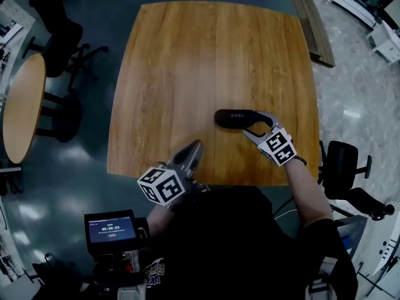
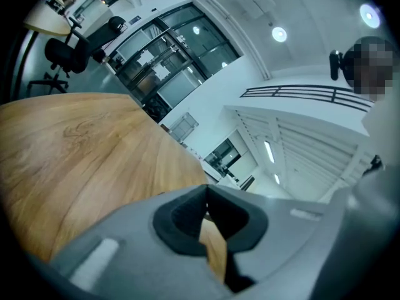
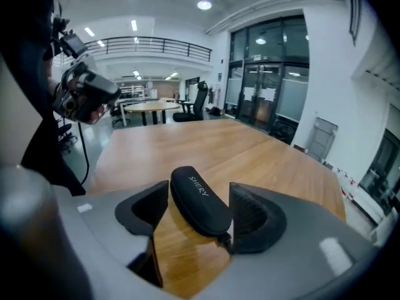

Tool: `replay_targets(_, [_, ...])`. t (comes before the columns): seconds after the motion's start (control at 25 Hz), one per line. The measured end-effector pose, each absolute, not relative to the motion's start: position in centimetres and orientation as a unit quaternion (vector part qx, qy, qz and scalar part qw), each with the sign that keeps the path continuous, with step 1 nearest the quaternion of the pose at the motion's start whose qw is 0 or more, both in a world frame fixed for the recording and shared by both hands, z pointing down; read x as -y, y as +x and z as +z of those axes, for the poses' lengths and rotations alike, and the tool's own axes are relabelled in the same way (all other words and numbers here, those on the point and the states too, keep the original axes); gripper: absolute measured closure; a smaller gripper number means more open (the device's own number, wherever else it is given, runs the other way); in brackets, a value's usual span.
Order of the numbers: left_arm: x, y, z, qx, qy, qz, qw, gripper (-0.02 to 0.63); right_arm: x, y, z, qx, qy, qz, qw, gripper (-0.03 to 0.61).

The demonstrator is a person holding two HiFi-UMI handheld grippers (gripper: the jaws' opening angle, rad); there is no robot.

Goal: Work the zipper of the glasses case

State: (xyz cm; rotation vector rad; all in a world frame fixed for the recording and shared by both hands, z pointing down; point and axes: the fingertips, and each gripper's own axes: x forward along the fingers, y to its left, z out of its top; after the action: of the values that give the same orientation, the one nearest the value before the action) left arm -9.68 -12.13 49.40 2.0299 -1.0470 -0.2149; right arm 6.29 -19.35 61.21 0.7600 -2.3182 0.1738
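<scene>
The right forearm point(image 1: 306, 189) reaches from the person's body toward 11 o'clock over the near right part of the wooden table point(image 1: 187, 55). Its right gripper point(image 1: 251, 123) points toward 10 o'clock and tilts down at the tabletop. The jaws stand wide apart around the near end of the glasses case point(image 1: 236, 118). In the right gripper view the case point(image 3: 199, 199) lies flat on the wood between the two pads. There is a clear gap at the left pad, and the case's end sits close against the right pad; I cannot tell whether they touch.

The left gripper point(image 1: 195, 147) hovers at the table's near edge, at 6 o'clock from the table's centre, and points toward 1 o'clock, nearly level. In its own view the left gripper point(image 2: 206, 192) has its jaws closed together with nothing between them.

The case sits at about 5 o'clock from the table's centre, with its long side running from 9 to 3 o'clock.

By count there are one glasses case, two grippers, one square table, one round table point(image 1: 22, 105) at 9 o'clock, and one small lit screen point(image 1: 111, 227) at 7 o'clock.
</scene>
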Motion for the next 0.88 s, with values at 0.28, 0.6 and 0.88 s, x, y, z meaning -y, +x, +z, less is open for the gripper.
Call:
replay_targets(0.28, [12.1, -8.3, 50.0, 0.395, 0.806, -0.062, 0.437, 0.615, 20.4, 4.8, 66.4, 0.883, 0.106, 0.026, 0.457, 0.176])
replay_targets(0.6, [12.1, -8.4, 51.1, 0.406, 0.787, -0.045, 0.462, 0.615, 20.5, 2.2, 68.9, 0.874, -0.01, 0.017, 0.486, 0.173])
replay_targets(0.88, [12.2, -7.7, 50.9, 0.393, 0.791, -0.041, 0.467, 0.615, 20.5, 1.0, 69.0, 0.87, -0.038, -0.022, 0.491, 0.241])
